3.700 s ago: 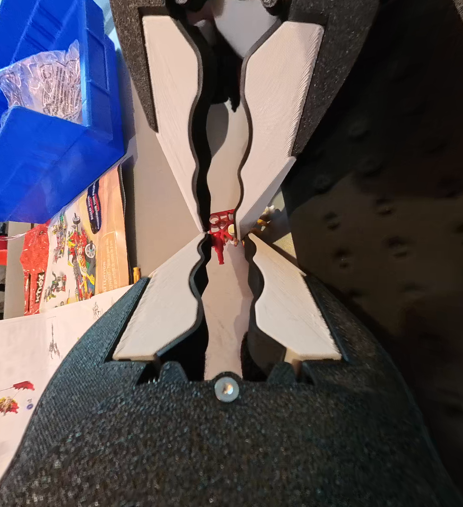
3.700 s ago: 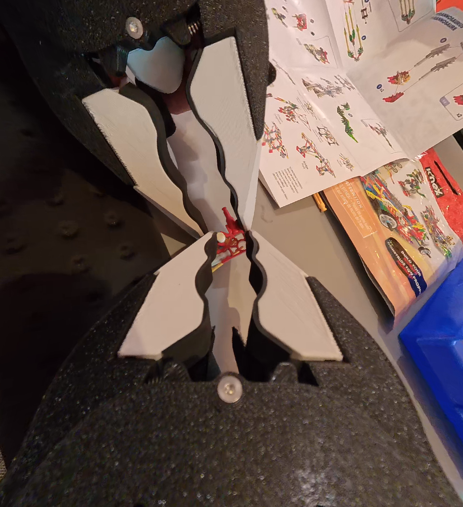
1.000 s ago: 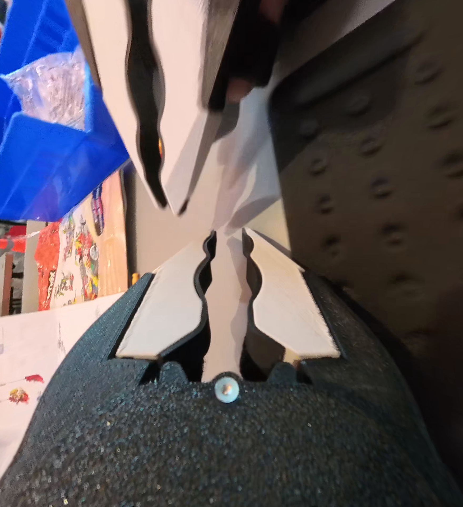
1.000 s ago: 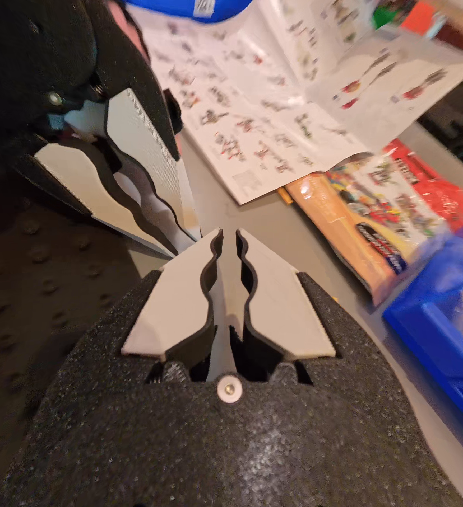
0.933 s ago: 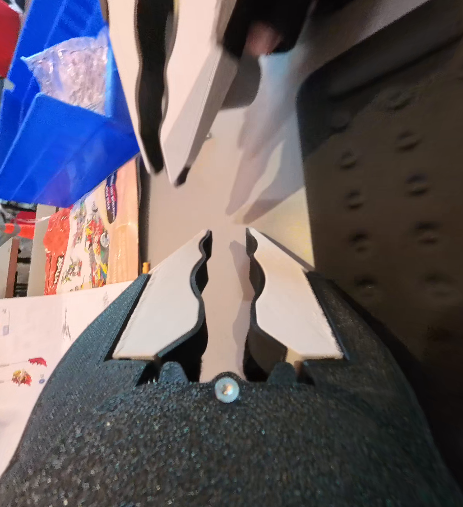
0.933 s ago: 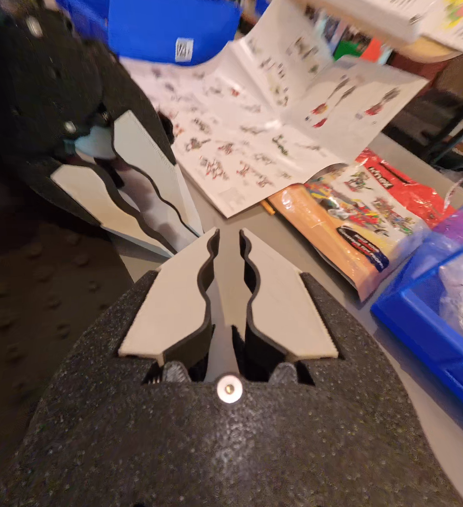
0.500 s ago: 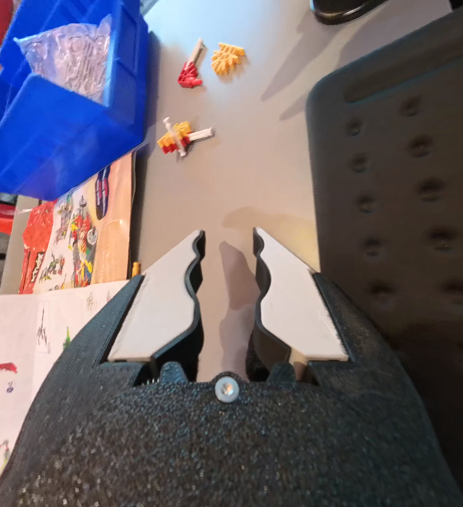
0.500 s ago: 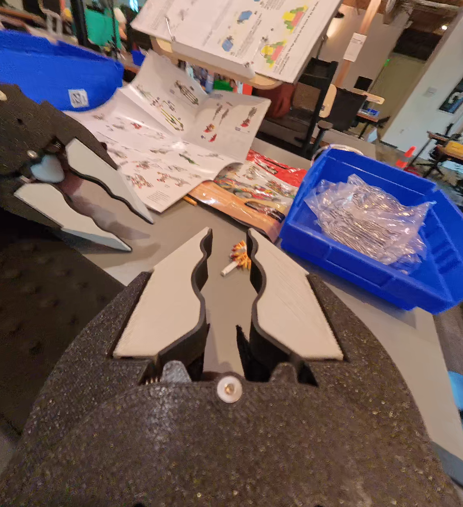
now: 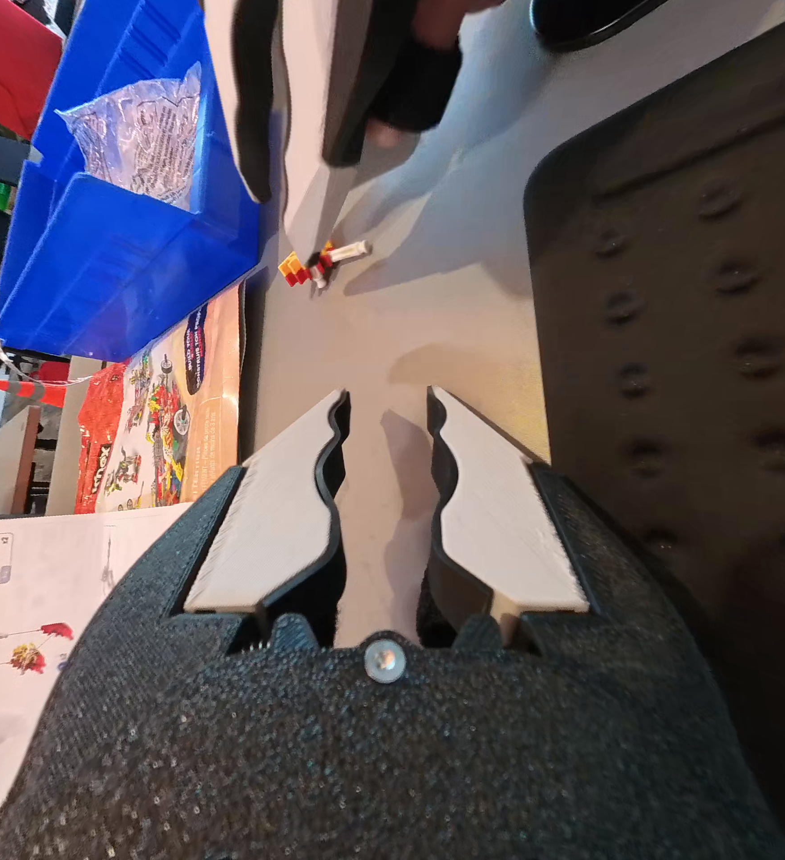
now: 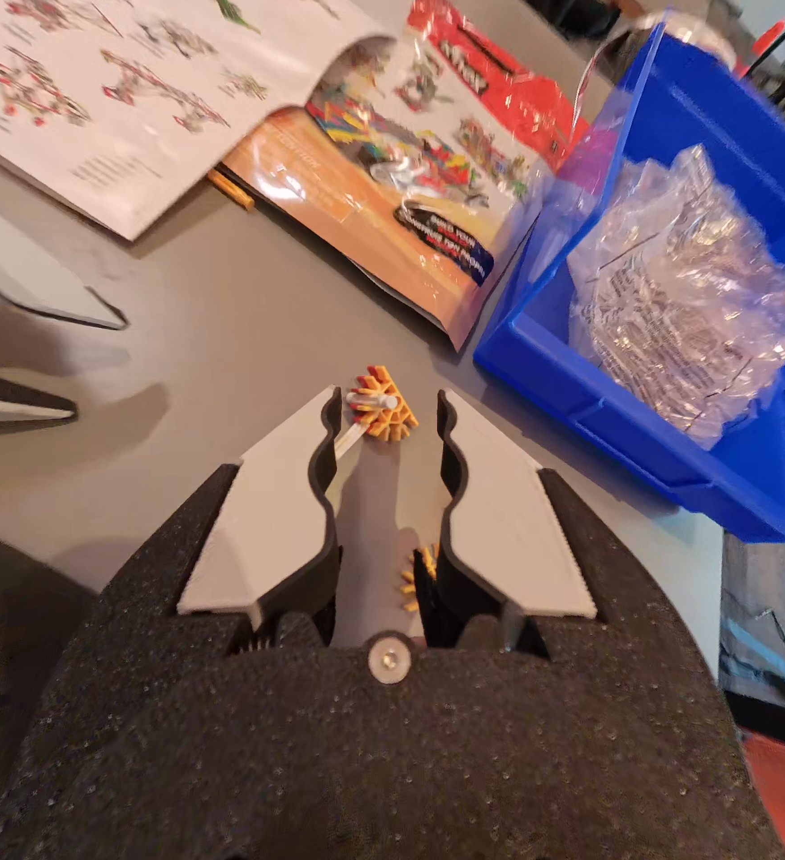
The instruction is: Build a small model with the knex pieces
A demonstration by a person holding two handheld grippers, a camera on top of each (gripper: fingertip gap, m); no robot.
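A small assembly of yellow and red connectors with a white rod [image 10: 381, 409] lies on the grey table. My right gripper [image 10: 388, 393] is open, with the assembly just ahead between its fingertips; the white rod runs by the left fingertip. A second yellow connector [image 10: 418, 577] lies under the gripper by the base of its right finger. In the left wrist view the right gripper's fingers [image 9: 307, 186] come down onto the assembly [image 9: 321, 265]. My left gripper [image 9: 387, 395] is open and empty over bare table, well short of the assembly. Its fingers [image 10: 32, 298] show at the right wrist view's left edge.
A blue bin [image 10: 614, 405] holding a crumpled clear plastic bag [image 10: 684, 302] stands just beyond the assembly. A colourful toy package [image 10: 381, 186] and a folded instruction sheet [image 10: 102, 93] lie beside it. A black dimpled mat [image 9: 684, 325] covers the table on the other side.
The two grippers, earlier tip to tip on a small red piece, have parted and opened. My right gripper has tilted down and closed in on the assembly lying on the table.
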